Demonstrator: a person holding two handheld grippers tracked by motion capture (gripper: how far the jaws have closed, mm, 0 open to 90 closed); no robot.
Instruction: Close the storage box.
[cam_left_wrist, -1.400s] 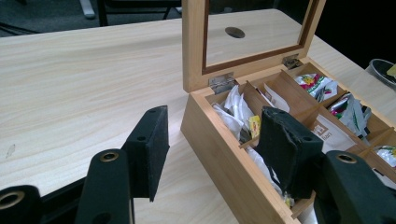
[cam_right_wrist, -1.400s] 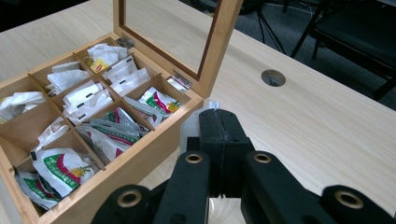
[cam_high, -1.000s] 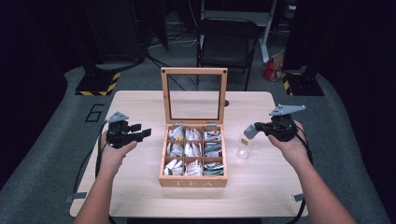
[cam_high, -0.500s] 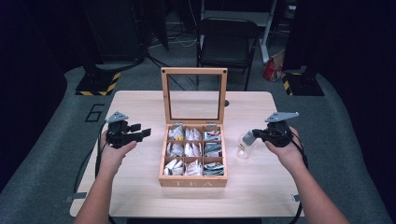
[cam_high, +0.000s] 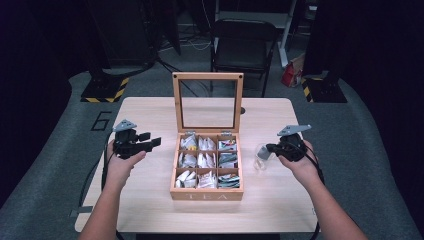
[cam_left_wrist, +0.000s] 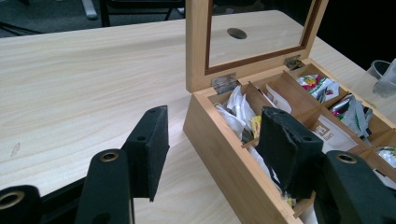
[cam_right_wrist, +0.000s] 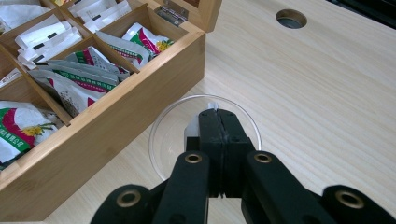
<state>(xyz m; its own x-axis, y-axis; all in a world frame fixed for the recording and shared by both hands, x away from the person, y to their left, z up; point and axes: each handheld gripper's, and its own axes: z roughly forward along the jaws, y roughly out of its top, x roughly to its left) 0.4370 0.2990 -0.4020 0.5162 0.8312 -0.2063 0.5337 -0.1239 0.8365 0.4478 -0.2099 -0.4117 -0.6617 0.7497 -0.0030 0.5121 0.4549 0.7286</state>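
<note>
Table (cam_high: 150, 200): light wood, with a round hole (cam_right_wrist: 291, 18) near its far edge, behind the box.

Tea box (cam_high: 207, 192): wooden, at the middle of the table, its glass-paned lid (cam_high: 208, 104) standing upright on hinges at the far side. Nine compartments hold paper tea sachets (cam_high: 199, 161) — white ones towards the left, green-printed ones towards the right edge.

Left claw (cam_high: 149, 143): you hold it left of the box, above the table, pointing at the box's left wall. In the left gripper view its two jaws stand well apart with nothing between them; the right jaw overlaps the box's near-left compartments in that view, the left jaw is over bare table.

Right claw (cam_high: 267, 148): you hold it right of the box, pointing towards it. In the right gripper view the jaws are pressed together, and a small white piece (cam_right_wrist: 192, 130) shows at their left side and tip — what it is cannot be made out.

Clear cup (cam_high: 259, 156): a small transparent plastic cup just beside the box's right wall, apart from it. The tip of your right claw sits over the cup's mouth; whether the jaws pinch its rim or only hang above it cannot be told.

Cup from the left gripper view (cam_left_wrist: 382, 77): seen past the far right corner of the box.

Your hands: left hand (cam_high: 120, 162) and right hand (cam_high: 300, 162) each wrapped round a gripper body, forearms coming in from the near edge.
</note>
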